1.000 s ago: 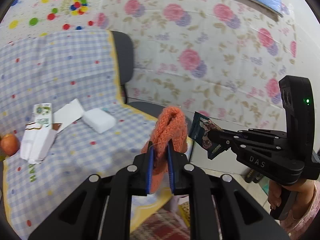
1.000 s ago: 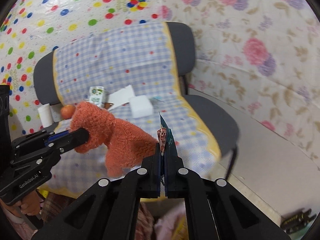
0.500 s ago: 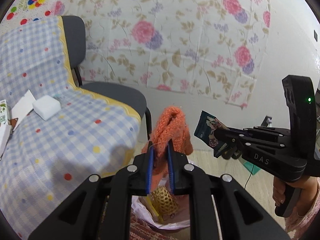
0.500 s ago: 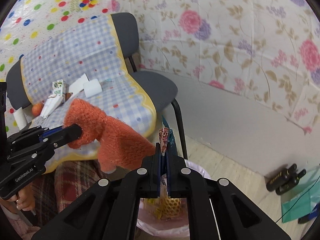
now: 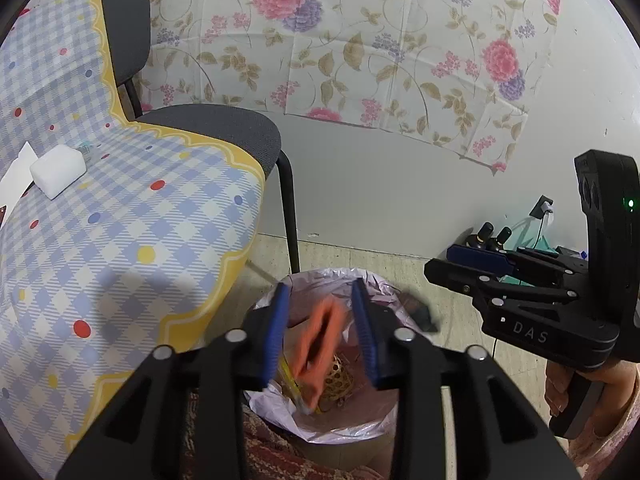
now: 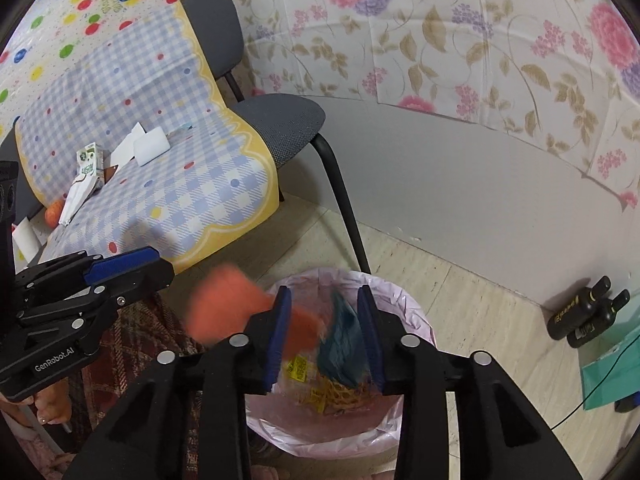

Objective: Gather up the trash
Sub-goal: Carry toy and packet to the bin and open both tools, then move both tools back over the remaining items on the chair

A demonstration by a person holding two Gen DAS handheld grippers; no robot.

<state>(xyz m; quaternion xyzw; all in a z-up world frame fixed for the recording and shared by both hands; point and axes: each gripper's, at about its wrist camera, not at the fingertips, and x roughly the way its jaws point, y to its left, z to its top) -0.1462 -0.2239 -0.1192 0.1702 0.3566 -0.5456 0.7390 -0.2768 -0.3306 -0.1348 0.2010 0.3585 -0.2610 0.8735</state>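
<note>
Now both pieces of trash are dropping, blurred, into the bin (image 5: 376,428) with its pale pink liner, which sits on the floor directly beneath and ahead of both grippers, beside the chair (image 5: 224,136). The left gripper (image 5: 320,332) has its jaws apart, having just been opening; the orange knitted cloth (image 5: 320,344) shows between them, long axis roughly upright, touched by neither pad and already over the bin's mouth. The right gripper (image 6: 324,332) has likewise just been opening, and the dark teal wrapper (image 6: 342,340) falls between its spread jaws, apart from both pads, above the yellow netting already in the bin. More trash lies back on the checked cloth (image 6: 192,184) over the chairs: a white block (image 6: 150,146), a milk carton (image 6: 88,162) and paper, to the left and above, likely nearer the left hand. A second ago both jaws were clamped, the left on the cloth and the right on the wrapper, high over the seat; since then both have come down over the bin.
</note>
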